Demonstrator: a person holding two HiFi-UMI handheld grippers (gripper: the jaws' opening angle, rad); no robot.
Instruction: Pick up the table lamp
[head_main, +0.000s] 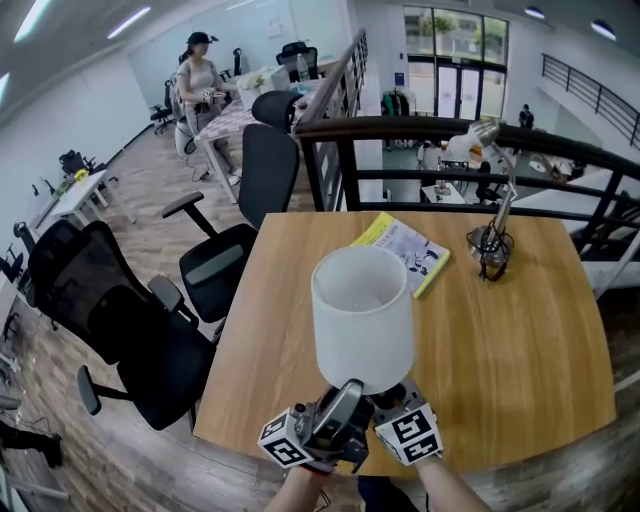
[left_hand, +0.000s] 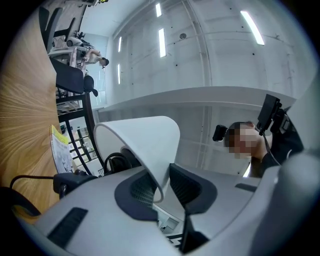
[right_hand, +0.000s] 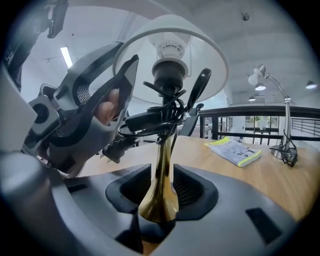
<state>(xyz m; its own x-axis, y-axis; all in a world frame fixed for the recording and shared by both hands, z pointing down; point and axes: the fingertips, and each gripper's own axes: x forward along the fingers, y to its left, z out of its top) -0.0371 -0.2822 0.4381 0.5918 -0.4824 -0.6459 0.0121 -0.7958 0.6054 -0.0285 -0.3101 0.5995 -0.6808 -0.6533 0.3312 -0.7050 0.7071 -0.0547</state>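
Note:
The table lamp has a white drum shade and a slim brass stem with a black cord coiled under the bulb socket. It stands upright over the near edge of the wooden table. My left gripper is shut on the shade's lower rim, which sits pinched between its pads. My right gripper is shut on the flared lower part of the brass stem. In the head view both grippers, left and right, sit close together right under the shade.
A yellow-edged booklet lies at the table's far side, and a silver desk lamp stands at its far right corner. Black office chairs stand left of the table. A dark railing runs behind it. A person stands far off.

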